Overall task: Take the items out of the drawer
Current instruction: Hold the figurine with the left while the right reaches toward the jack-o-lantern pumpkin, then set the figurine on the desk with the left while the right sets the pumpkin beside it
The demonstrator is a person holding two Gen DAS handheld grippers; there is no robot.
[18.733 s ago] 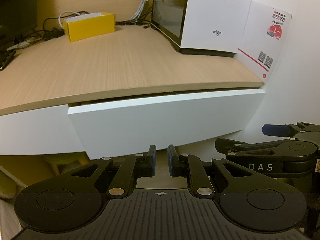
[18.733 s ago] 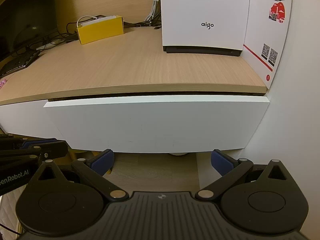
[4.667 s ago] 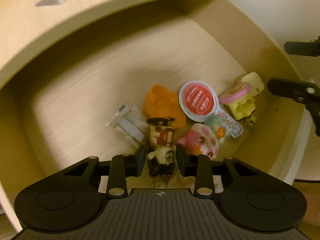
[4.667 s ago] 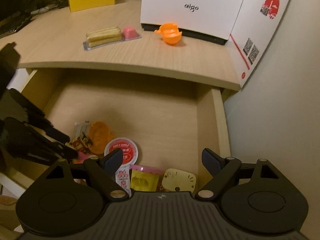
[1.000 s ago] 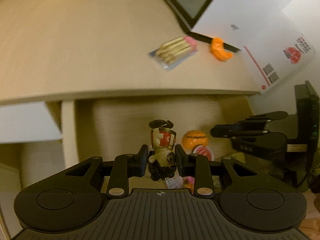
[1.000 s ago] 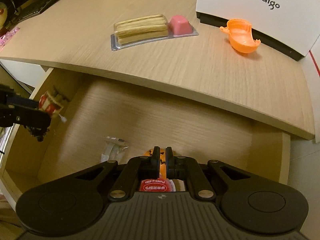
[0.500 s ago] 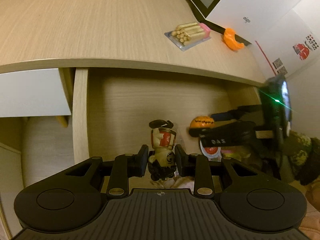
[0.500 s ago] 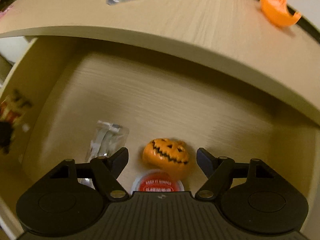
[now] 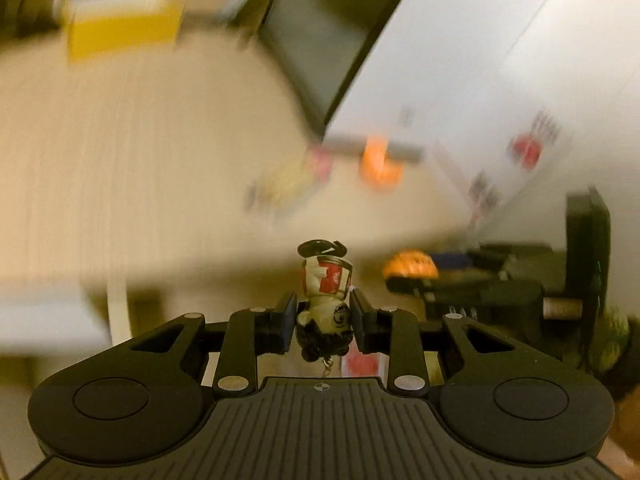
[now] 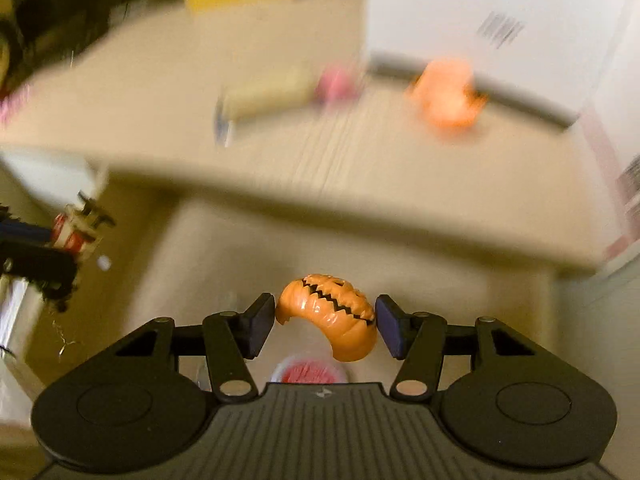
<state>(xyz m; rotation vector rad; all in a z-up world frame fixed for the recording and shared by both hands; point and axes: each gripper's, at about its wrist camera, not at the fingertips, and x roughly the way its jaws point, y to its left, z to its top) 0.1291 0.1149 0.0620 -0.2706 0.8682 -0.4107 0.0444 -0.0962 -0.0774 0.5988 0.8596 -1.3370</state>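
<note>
Left gripper (image 9: 323,320) clamps figurine (image 9: 326,300) above the drawer (image 10: 224,280). Right gripper (image 10: 326,320) jaws closing around pumpkin (image 10: 332,316), pads seemingly touching. Snack pack (image 10: 268,92) and orange shell (image 10: 448,96) lie on worktop (image 10: 360,152); red-lidded cup (image 10: 308,370) remains inside.

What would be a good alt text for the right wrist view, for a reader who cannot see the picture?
The right gripper is closing its jaws on an orange jack-o'-lantern pumpkin shell, above the open drawer. Behind it the wooden desk top is blurred, with an orange piece near a white box. At the left edge, the left gripper holds a small figurine.
</note>
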